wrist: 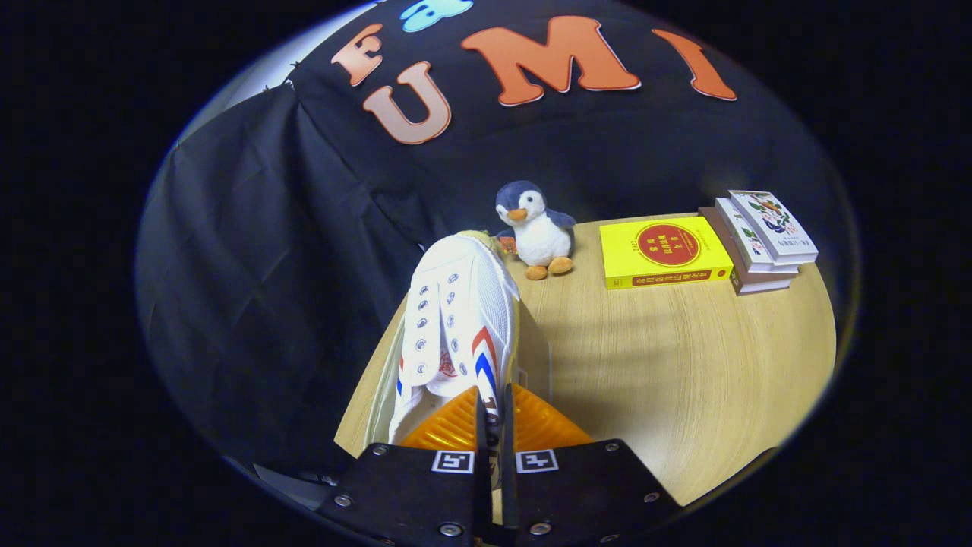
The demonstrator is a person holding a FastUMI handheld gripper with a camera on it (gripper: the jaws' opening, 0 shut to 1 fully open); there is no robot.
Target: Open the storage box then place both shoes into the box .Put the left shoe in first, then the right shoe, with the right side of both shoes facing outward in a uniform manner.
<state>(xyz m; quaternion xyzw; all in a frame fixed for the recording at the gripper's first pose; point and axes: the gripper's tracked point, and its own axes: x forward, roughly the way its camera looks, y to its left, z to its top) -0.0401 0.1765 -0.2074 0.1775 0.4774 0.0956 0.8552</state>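
Observation:
A white canvas shoe with red and blue stripes on its side hangs above the wooden table, its toe pointing away from me toward the plush penguin. My gripper is shut on the shoe's side wall near the collar, with both fingers pressed against the thin canvas. The shoe's lace eyelets face up and to the left. Behind the shoe, a pale edge that may belong to the storage box peeks out; I cannot tell more of it.
A plush penguin sits at the table's far edge just beyond the shoe's toe. A yellow book lies to its right, with a short stack of books beyond that. Black cloth walls the booth on the left and behind.

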